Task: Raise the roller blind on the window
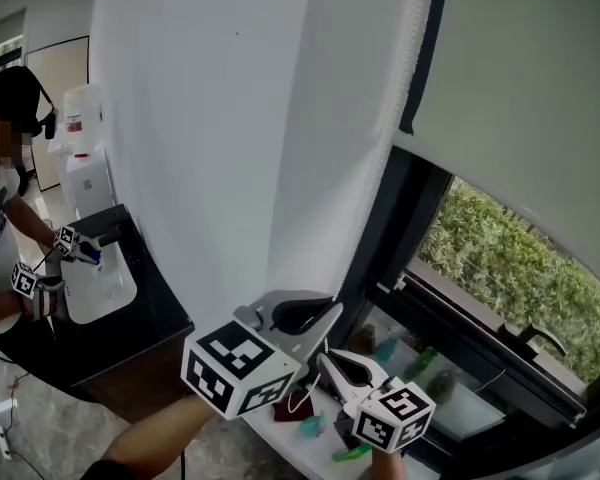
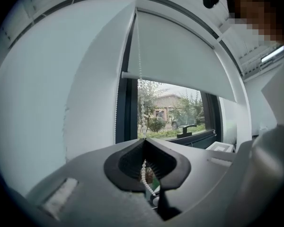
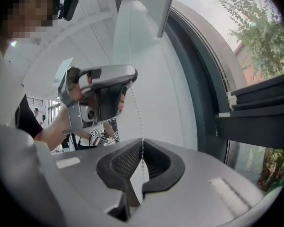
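The white wall [image 1: 210, 118] fills most of my head view, and the roller blind [image 1: 520, 118] hangs beside it, part-way up the window [image 1: 500, 268], with green hedge showing under its bottom edge. The left tool's view shows the blind [image 2: 180, 56] squarely and, beyond the glass, trees and a building that my head view misses. Only the head view takes in the dark desk [image 1: 130, 318] at far left, where another person [image 1: 0, 218] works with a pair of tools.

Near the bottom of that view sit my left tool [image 1: 332, 310] and, just below it, my right tool [image 1: 325, 358], close together by the window frame. The right tool's view looks up at the left tool [image 3: 102, 93] from below.

The bead chain [image 2: 140, 56] hangs down at the blind's left edge. The left tool [image 2: 144, 141] is clamped together on it, beads trailing behind the pads. Lower on the same chain [image 3: 135, 93], the right tool [image 3: 142, 141] is likewise closed on it.
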Tool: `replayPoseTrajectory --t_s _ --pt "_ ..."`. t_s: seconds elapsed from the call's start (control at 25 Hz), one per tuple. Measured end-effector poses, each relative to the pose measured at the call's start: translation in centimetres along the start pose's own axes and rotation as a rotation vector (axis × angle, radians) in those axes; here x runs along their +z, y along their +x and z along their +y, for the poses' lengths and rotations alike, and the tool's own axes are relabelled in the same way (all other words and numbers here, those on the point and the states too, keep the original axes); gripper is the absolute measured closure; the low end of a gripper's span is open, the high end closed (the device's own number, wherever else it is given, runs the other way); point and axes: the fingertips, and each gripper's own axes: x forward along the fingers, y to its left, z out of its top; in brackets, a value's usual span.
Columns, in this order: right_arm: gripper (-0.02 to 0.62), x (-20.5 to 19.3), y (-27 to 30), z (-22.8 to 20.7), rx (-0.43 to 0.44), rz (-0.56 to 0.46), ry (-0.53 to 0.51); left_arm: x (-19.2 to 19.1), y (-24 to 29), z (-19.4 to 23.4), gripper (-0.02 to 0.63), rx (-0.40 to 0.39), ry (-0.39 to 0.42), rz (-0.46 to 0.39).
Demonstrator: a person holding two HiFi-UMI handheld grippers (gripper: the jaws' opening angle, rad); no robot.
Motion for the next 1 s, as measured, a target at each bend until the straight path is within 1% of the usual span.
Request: replayPoseTrajectory --t_s 0.04,0.12,0.16,0.24,0.36,0.48,0.6,0.72,0.88,1.0 --pt "0.575 0.8 -0.5 -0.1 0.013 -0.032 0.032 -0.3 0.0 0.1 0.594 -0.003 -0.012 0.005" --pt "0.531 3.2 -1.5 -0.2 0.046 -0.119 0.093 -1.2 0.1 0.1 0.594 -0.006 -0.013 0.025" --pt "0.528 4.7 -2.0 -0.2 0.057 -0.162 0.109 -1.6 0.1 0.1 0.594 -0.008 -0.013 0.033" --pt "0.525 7.6 -2.7 -0.2 0.058 -0.228 0.098 -2.4 0.1 -0.2 0.594 -0.014 -0.018 0.048" --pt "0.525 11.5 -3.0 0.7 0.061 -0.277 0.022 -3.6 0.4 -0.6 0.594 -0.027 -0.023 0.075" --pt "0.525 15.1 -2.6 1.9 0.089 -0.302 -0.035 -5.2 0.4 -0.8 0.594 -0.035 -0.035 0.103" --pt "0.523 17.4 -2.1 2.4 0.096 -0.304 -0.090 -7.1 0.5 -0.8 0.594 -0.040 -0.059 0.133" --pt "0.508 18.8 -1.4 2.8 0.098 -0.293 -0.137 -8.0 0.5 -0.7 0.594 -0.033 -0.055 0.147" --pt "0.502 20.0 -1.0 3.7 0.111 -0.301 -0.155 -8.7 0.1 -0.6 0.594 -0.027 -0.048 0.164" --pt "0.502 20.5 -0.5 3.9 0.111 -0.297 -0.171 -9.7 0.1 -0.7 0.594 -0.031 -0.062 0.177"
